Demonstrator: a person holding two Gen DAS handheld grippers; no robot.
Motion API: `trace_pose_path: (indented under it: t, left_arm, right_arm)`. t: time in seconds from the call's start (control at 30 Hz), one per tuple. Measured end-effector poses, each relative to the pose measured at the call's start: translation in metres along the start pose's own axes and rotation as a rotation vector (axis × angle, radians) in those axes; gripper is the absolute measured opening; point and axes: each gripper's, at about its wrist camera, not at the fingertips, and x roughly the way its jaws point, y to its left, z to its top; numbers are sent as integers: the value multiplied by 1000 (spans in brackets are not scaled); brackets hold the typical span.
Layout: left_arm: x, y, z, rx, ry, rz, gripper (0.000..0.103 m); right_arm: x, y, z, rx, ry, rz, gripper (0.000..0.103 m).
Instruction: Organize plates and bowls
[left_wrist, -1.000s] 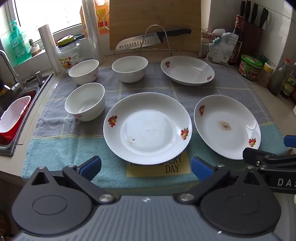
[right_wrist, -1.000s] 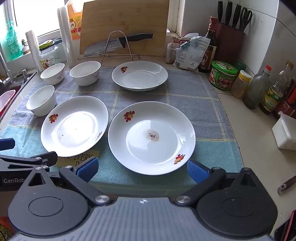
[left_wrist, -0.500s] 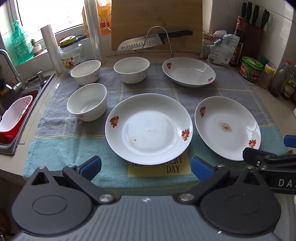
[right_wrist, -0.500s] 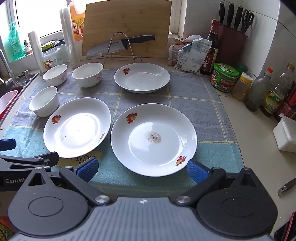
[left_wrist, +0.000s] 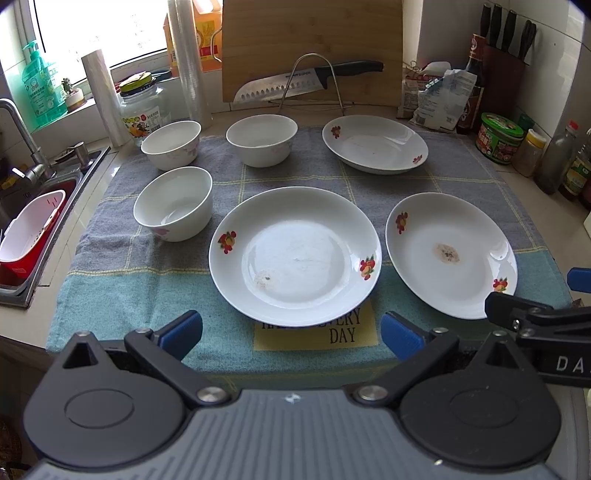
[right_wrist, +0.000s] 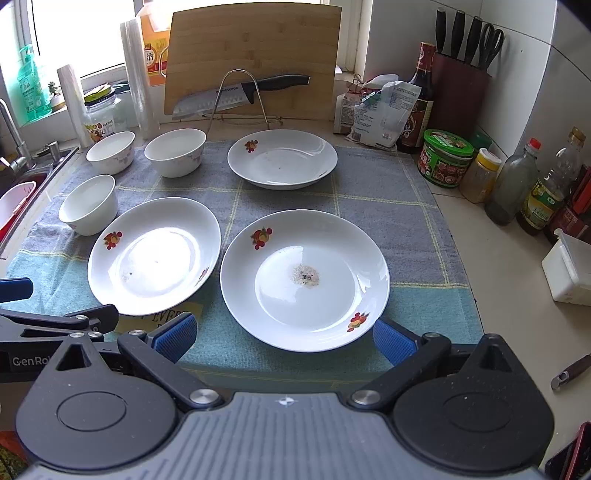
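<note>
both grippers, left gripper (left_wrist: 290, 330) and right gripper (right_wrist: 282, 334), spread wide and holding nothing, hover at the near edge of the grey-and-teal checked towel (left_wrist: 147, 288) covering the worktop. 3 white floral-rimmed ceramic plates (right_wrist: 304, 278) lie apart: 2 near the front edge, 1 toward the back. 3 white ceramic bowls (left_wrist: 173, 203) sit along the towel's left and back-left. likely risks: a glazed rim slipping from the blue pads (right_wrist: 173, 338); food residue transferring when plates are stacked; the towel bunching if a plate is dragged.
</note>
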Motion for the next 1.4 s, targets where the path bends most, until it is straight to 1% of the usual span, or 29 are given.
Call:
trace_pose_path:
  t: [1.4]
  left_arm:
    - [-10, 1, -1, -10, -6, 3, 102]
  right_arm:
    - [-9, 0, -1, -11, -24, 1, 103]
